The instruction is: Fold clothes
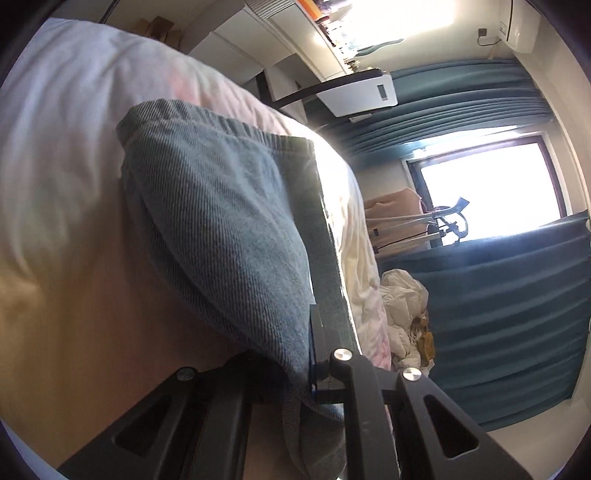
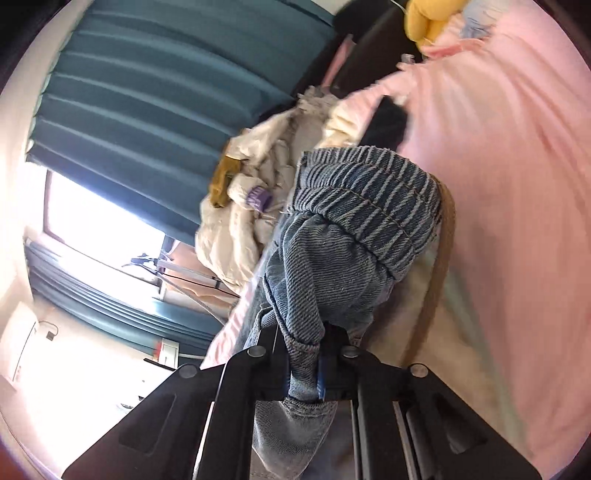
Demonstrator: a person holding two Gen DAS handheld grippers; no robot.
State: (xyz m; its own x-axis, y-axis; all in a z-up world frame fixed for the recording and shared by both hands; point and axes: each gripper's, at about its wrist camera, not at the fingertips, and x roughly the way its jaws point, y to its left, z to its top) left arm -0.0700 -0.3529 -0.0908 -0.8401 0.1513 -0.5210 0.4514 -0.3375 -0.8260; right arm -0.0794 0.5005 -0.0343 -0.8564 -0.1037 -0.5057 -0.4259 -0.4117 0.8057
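A pair of blue denim trousers with an elastic ribbed waistband is held by both grippers above a bed with a pale pink sheet. In the left wrist view my left gripper (image 1: 314,369) is shut on the denim trousers (image 1: 229,221), which hang over the bed (image 1: 66,147). In the right wrist view my right gripper (image 2: 306,369) is shut on the same trousers (image 2: 332,251); the ribbed waistband (image 2: 373,199) bunches just beyond the fingers. The fingertips are hidden in the cloth in both views.
A heap of cream bedding or clothes (image 2: 258,177) with a mustard piece lies at the bed's far end by teal curtains (image 2: 155,85) and a bright window (image 1: 487,184). A black garment (image 2: 388,122) and a yellow item (image 2: 424,22) lie on the pink sheet (image 2: 517,184).
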